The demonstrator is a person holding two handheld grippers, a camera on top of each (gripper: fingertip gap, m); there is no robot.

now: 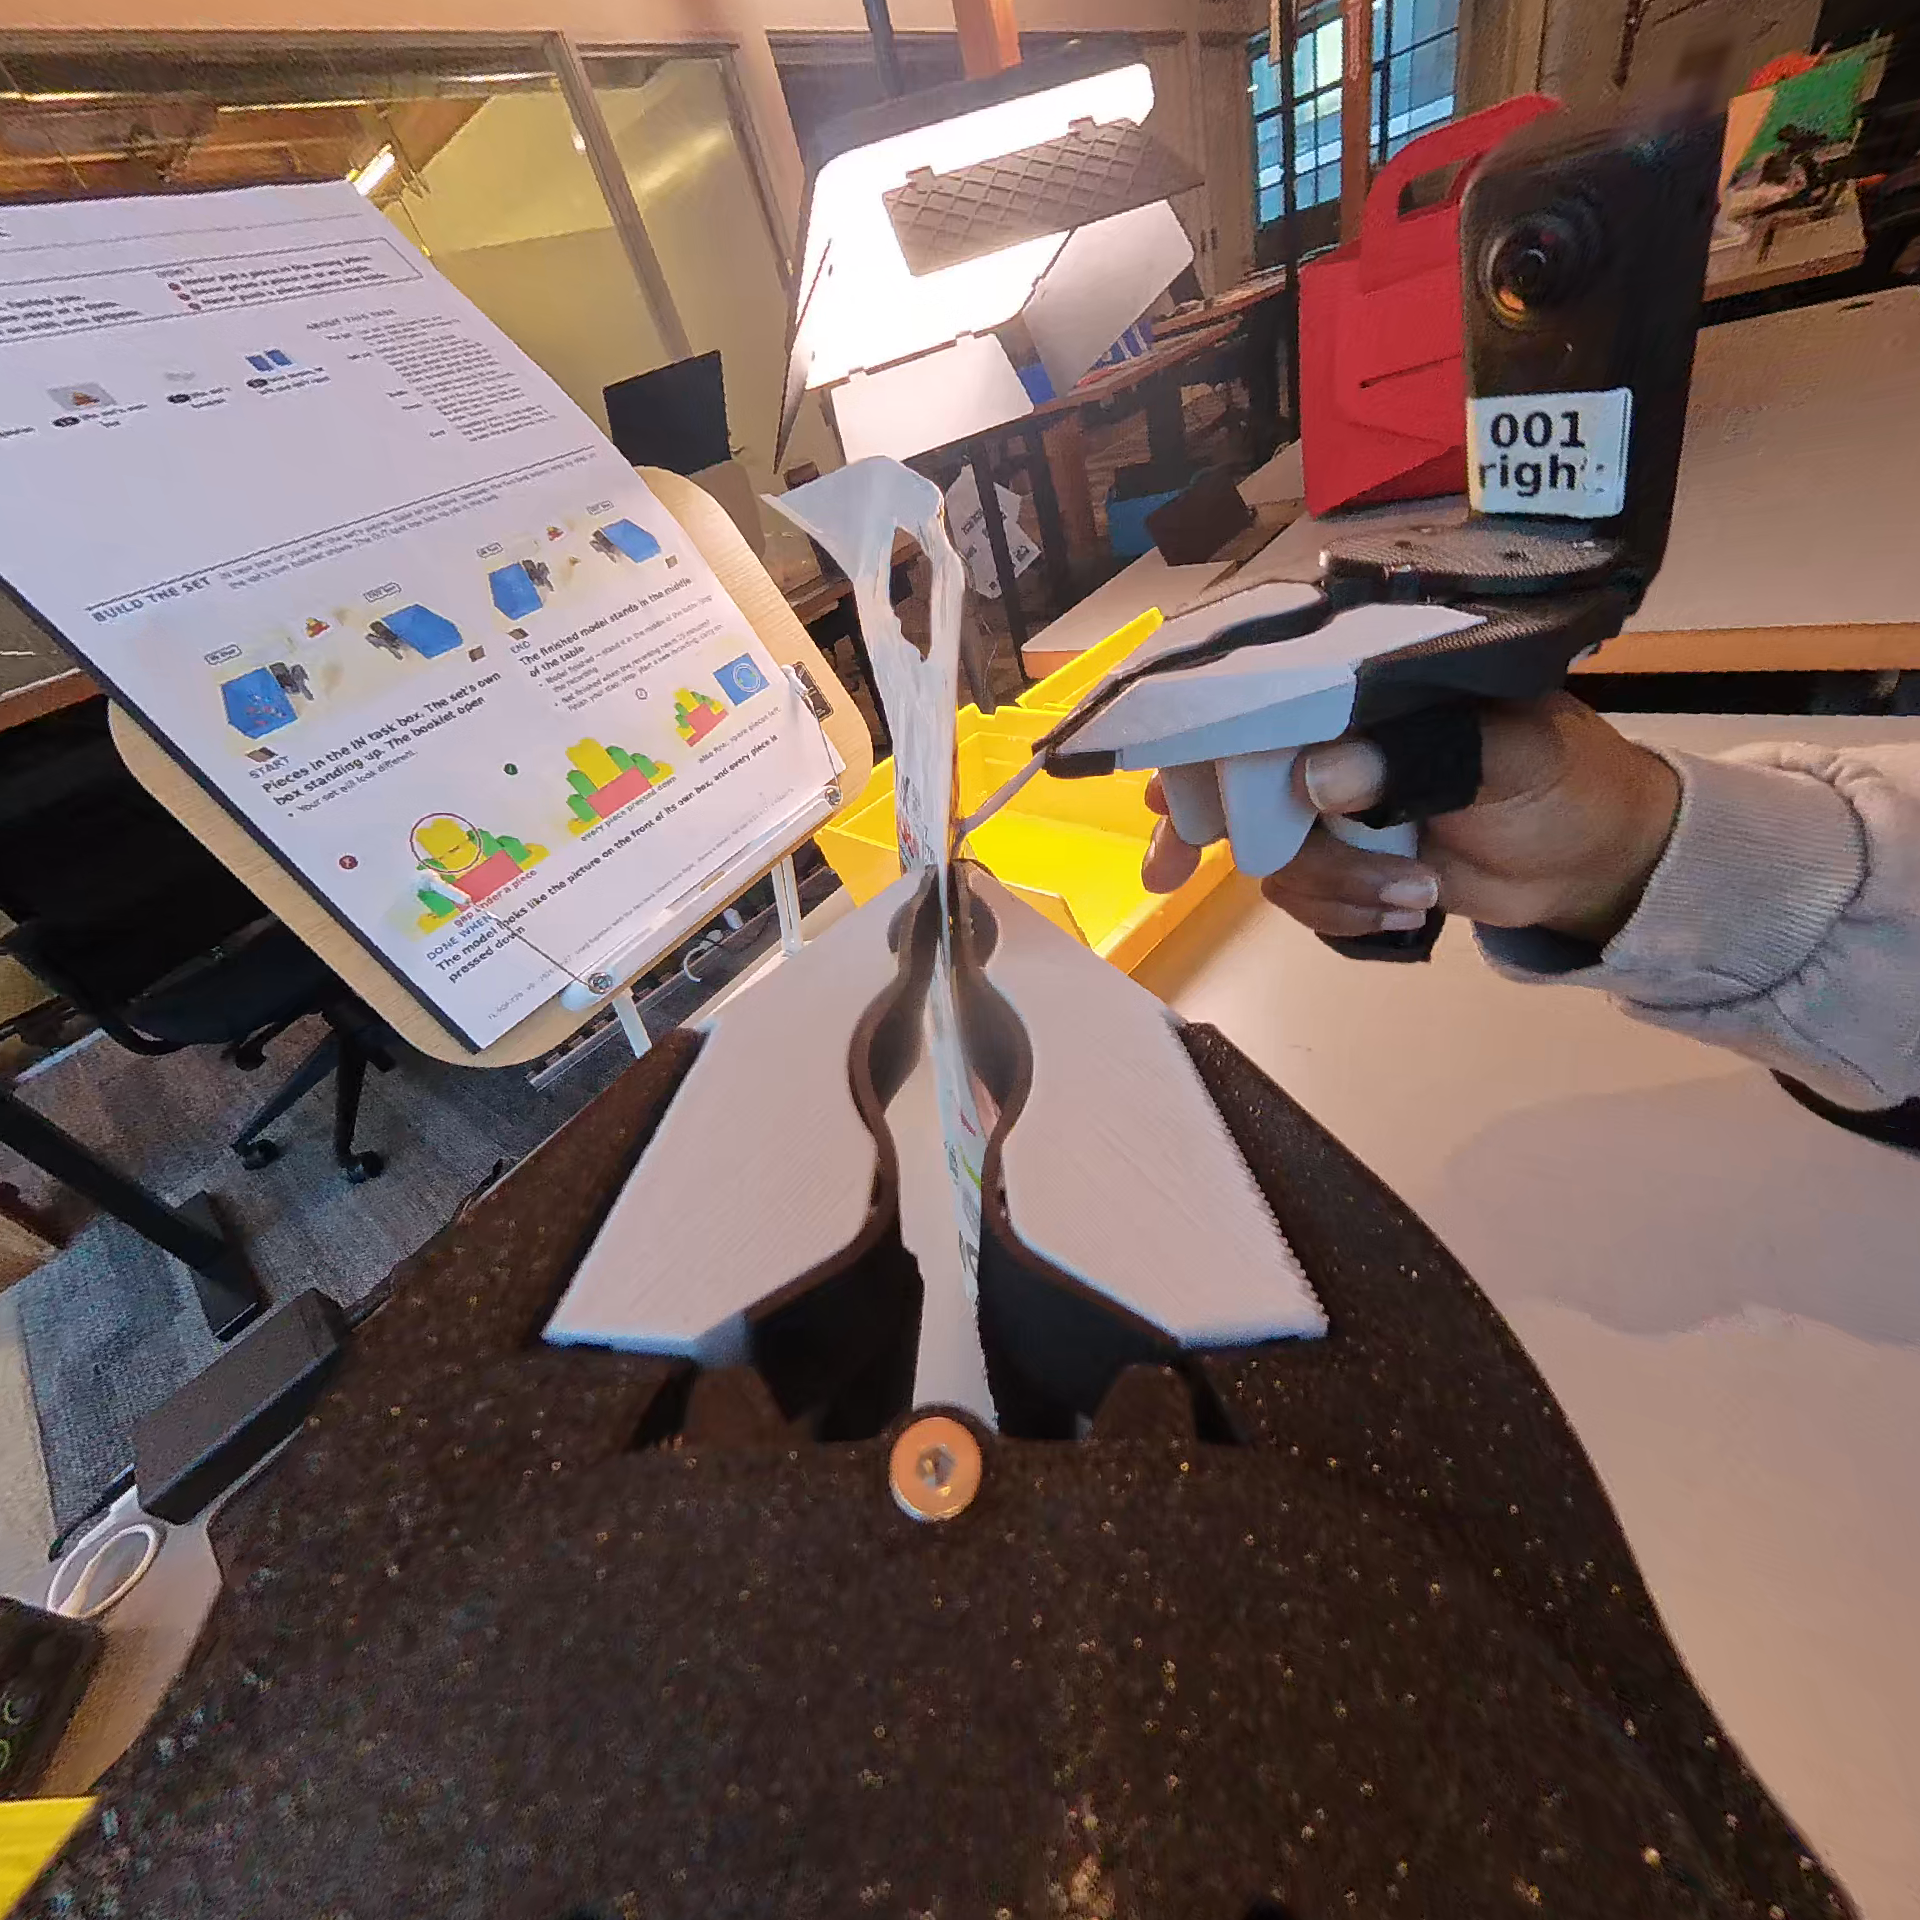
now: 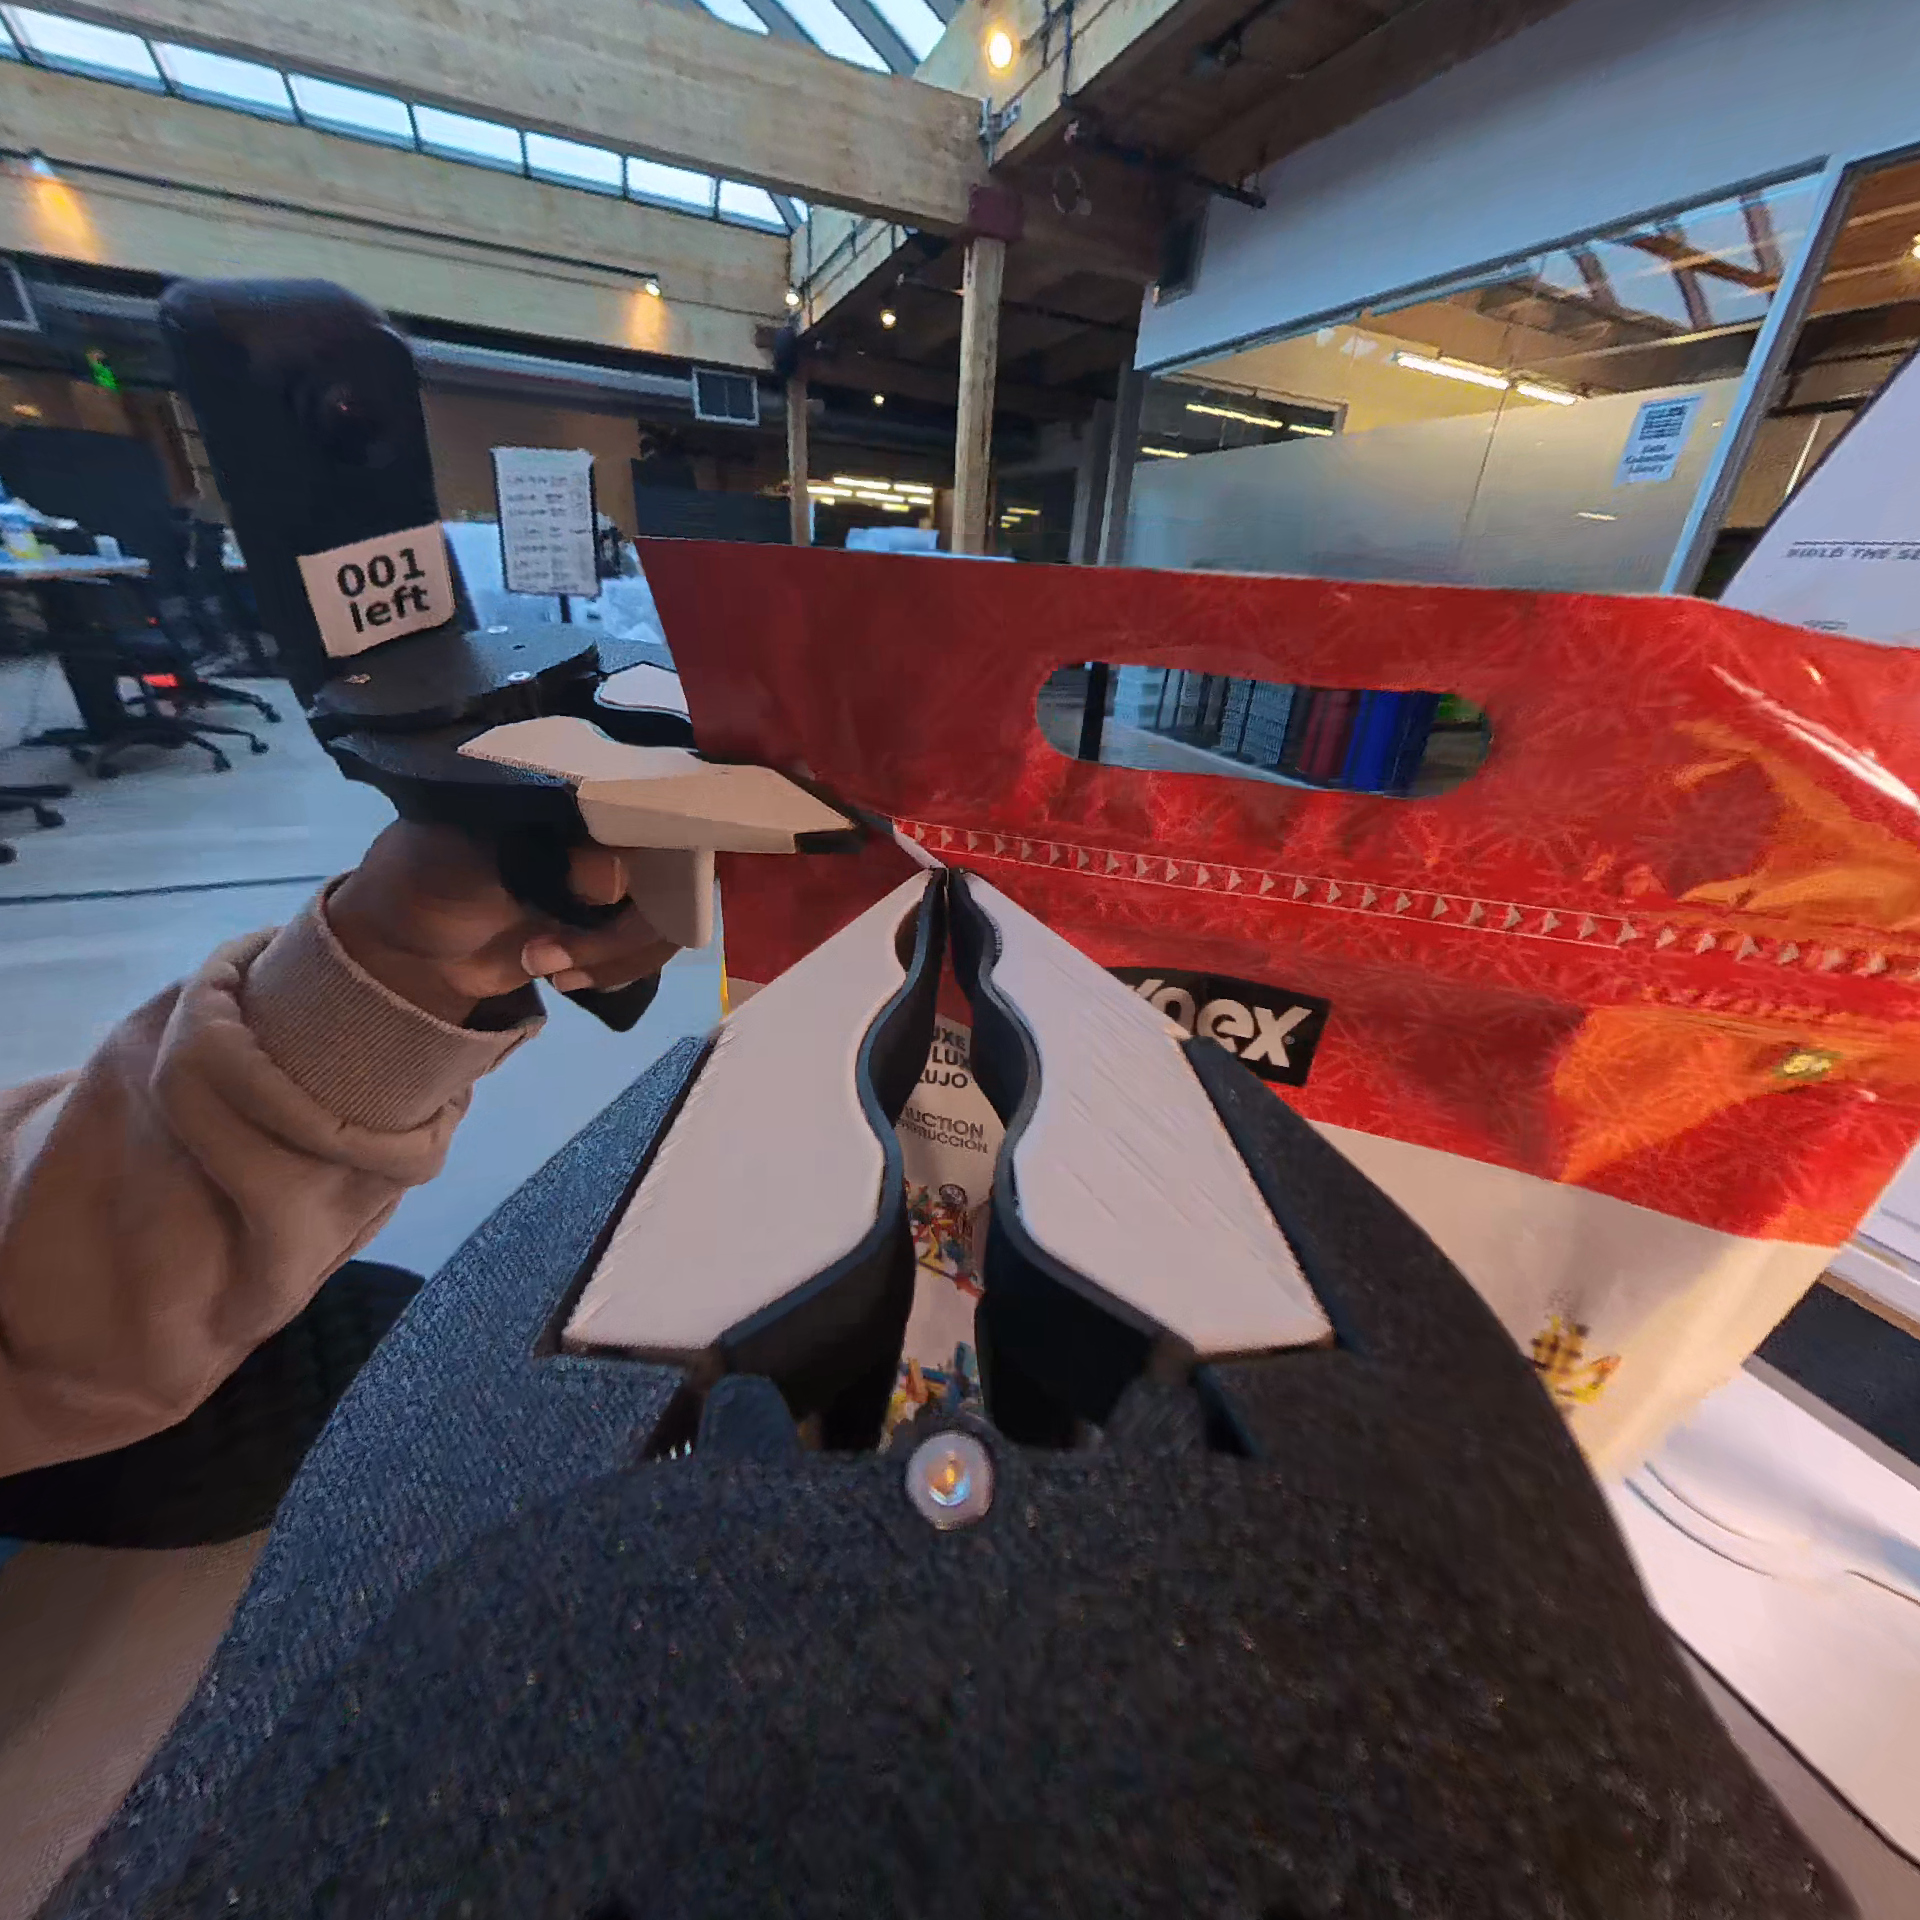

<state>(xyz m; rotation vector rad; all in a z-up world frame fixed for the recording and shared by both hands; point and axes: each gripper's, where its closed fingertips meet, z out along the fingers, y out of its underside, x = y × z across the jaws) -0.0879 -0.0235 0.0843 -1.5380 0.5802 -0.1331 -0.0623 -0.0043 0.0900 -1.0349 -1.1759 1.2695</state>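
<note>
The left gripper (image 1: 948,883) had its jaws closed on the plastic bag (image 1: 914,665), which in its own view ran edge-on between the two white fingers (image 1: 758,1153) and rose above their tips. The right gripper (image 2: 945,883) likewise had its jaws pinched shut on the same bag (image 2: 1351,935), at the bag's left edge just below a printed line of small triangles. The two grippers met at nearly the same spot on the bag, their tips just beside each other, each held by a hand (image 1: 1455,831) in a pale knit sleeve (image 1: 1714,914).

Taking the bag as landmark: it was held up above the white worktop (image 1: 1558,1195), red across its upper part with an oval handle cut-out (image 2: 1262,727), white lower down with colourful printing. Behind the bag in the left wrist view lay yellow bins (image 1: 1049,831). Left of it stood a printed instruction sheet (image 1: 343,582) on a tilted wooden stand (image 1: 790,644). Beyond and right of it sat a red carrier-shaped object (image 1: 1382,343), and above it hung a lit lamp panel (image 1: 987,239).
</note>
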